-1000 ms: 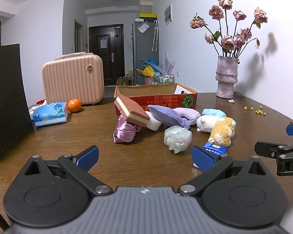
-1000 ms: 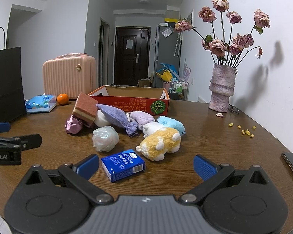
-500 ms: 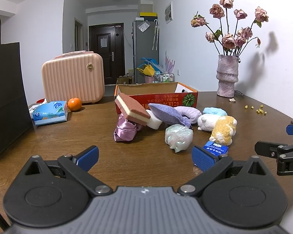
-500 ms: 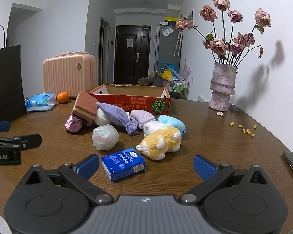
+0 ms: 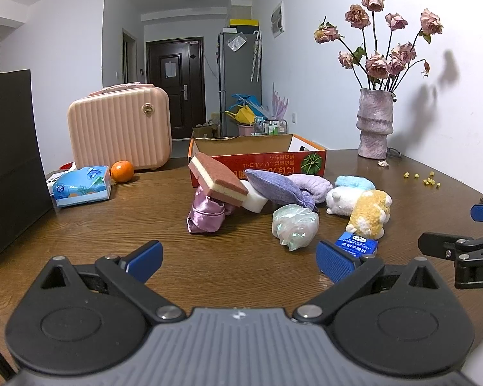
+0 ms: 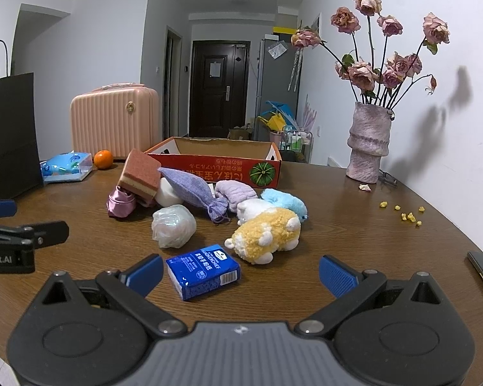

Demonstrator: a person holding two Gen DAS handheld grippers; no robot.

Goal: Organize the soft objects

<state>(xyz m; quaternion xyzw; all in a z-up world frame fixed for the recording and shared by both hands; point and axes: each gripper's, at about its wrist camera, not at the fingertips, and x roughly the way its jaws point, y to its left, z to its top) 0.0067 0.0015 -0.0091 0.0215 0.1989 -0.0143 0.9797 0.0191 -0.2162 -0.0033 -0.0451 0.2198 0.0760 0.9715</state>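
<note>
Left gripper [image 5: 238, 262]: hung low over the wooden table [image 5: 96, 225], its blue pads spread wide apart with nothing between them.
Right gripper [image 6: 240, 275]: likewise gaped wide and empty; the blue tissue pack [image 6: 203, 271] lay on the table just ahead of its left pad.
Soft pile: sat mid-table, in front of the red cardboard box [image 5: 257, 157] (open-topped, a pumpkin printed on its front).
Sponge [image 5: 217, 180]: brown over yellow, tilted, propped on the pink satin pouch [image 5: 206, 215] and touching a white foam block [image 5: 254, 199].
Lavender sachet [image 5: 275, 186]: leaned across the foam block, beside a folded purple cloth [image 5: 312, 183].
Iridescent ball [image 5: 294, 225]: stood alone at the front of the pile.
Plush toys: a yellow one [image 6: 267, 233] lay nearest, against a white one [image 6: 252, 209] and a light blue one [image 6: 285, 201].
Left side: pink case [image 5: 119, 125], orange [image 5: 122, 171], tissue packet [image 5: 82, 186], black paper bag [image 5: 9, 160].
Right side: vase of dried roses [image 5: 375, 122] by the wall, yellow crumbs [image 6: 405, 214] nearby.
</note>
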